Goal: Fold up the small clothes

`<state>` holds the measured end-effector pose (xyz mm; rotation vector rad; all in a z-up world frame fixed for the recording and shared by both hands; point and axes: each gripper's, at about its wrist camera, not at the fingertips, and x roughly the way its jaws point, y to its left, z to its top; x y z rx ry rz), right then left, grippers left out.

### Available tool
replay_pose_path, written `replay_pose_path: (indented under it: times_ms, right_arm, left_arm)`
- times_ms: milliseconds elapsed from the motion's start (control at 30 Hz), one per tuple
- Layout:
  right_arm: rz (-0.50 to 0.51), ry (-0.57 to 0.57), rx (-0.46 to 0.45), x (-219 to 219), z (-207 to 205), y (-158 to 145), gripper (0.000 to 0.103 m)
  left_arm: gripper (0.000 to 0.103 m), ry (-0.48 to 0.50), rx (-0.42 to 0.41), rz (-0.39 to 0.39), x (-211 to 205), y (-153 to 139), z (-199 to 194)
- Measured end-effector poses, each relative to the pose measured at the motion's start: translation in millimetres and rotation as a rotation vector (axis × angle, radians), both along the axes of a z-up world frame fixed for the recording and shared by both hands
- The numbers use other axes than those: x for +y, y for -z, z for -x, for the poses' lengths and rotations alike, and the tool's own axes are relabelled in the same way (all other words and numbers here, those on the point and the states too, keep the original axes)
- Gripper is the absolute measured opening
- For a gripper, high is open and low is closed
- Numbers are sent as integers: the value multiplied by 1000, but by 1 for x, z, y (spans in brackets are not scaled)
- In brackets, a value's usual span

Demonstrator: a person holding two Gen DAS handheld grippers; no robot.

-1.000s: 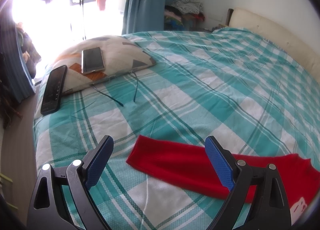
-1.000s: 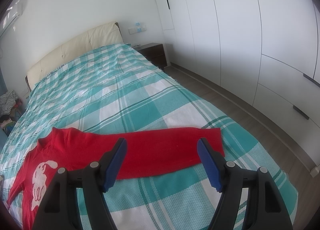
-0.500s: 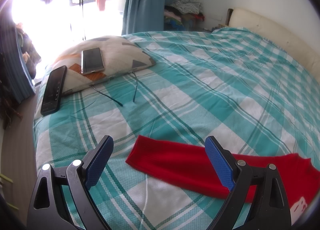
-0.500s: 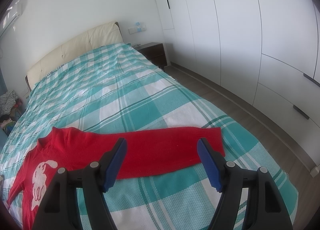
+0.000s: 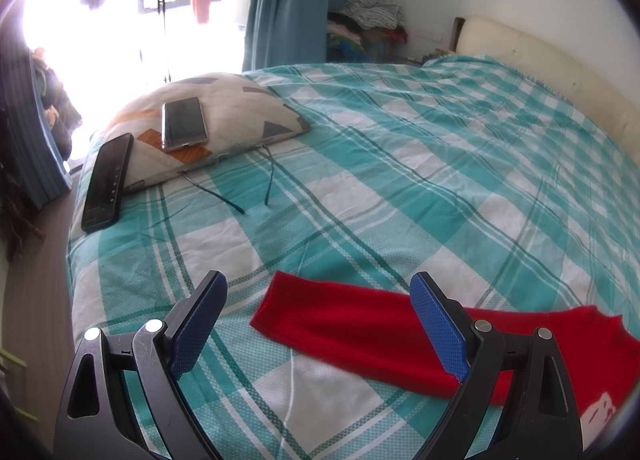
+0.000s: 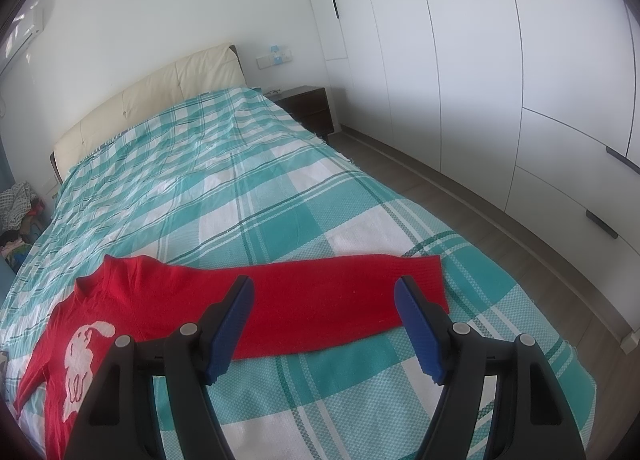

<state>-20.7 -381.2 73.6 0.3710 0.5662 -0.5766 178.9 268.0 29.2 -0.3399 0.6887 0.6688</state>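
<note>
Since the red sweater (image 6: 168, 300) lies spread flat on the bed (image 6: 240, 196), both sleeves stretched out, no fold is made yet; my left gripper (image 5: 320, 324) and right gripper (image 6: 324, 320) hover above it, fingers apart, empty.

Sweater only partly seen
We see the sweater (image 6: 280, 304) cut by the left edge; the window (image 5: 100, 32) glare hides detail.

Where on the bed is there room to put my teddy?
Plenty of bare blanket lies between the red sweater and the headboard. The corner with the pillow, two phones and cords is crowded.
</note>
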Motion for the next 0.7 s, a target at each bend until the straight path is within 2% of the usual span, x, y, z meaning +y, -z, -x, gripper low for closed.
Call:
replay_pose_path:
  times_ms: [700]
  right_arm:
    - [-2, 1, 0, -1, 0, 0, 72]
  left_arm:
    - [94, 1, 1, -2, -1, 0, 0]
